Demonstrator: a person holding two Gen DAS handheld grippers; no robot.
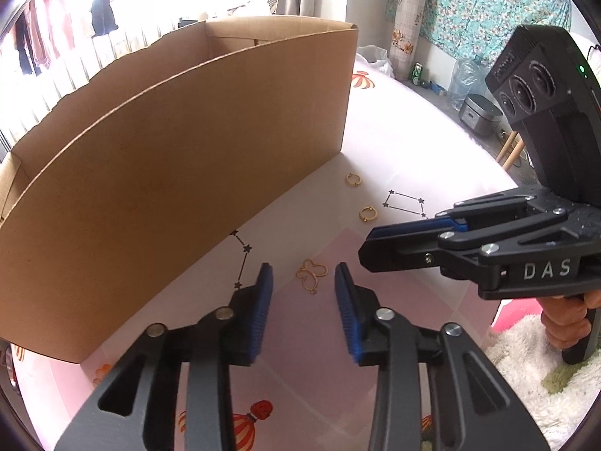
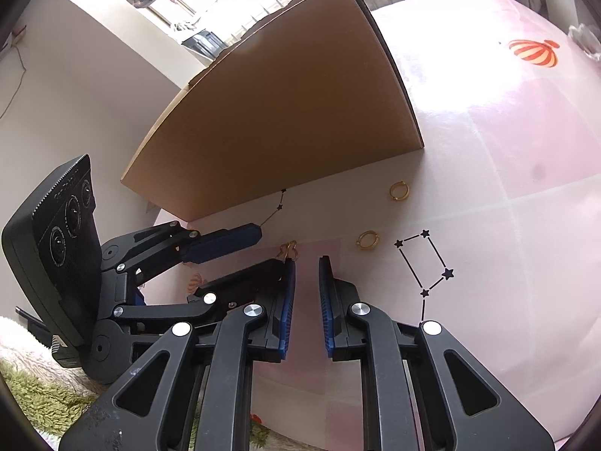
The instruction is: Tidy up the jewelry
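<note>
Beside box point(image 1: 180, 173), butterfly charm point(image 1: 311, 275) lies flat between empty, spread left tongs point(image 1: 303, 282); light, thin wire, pinch across wings; right tongs point(image 2: 307, 263) parted, empty.

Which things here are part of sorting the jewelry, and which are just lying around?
Part of the job:
gold butterfly piece
two gold hoop earrings
cardboard box
left gripper, open
right gripper, open

Just lying about:
rice cooker
green can
fluffy rug
</note>
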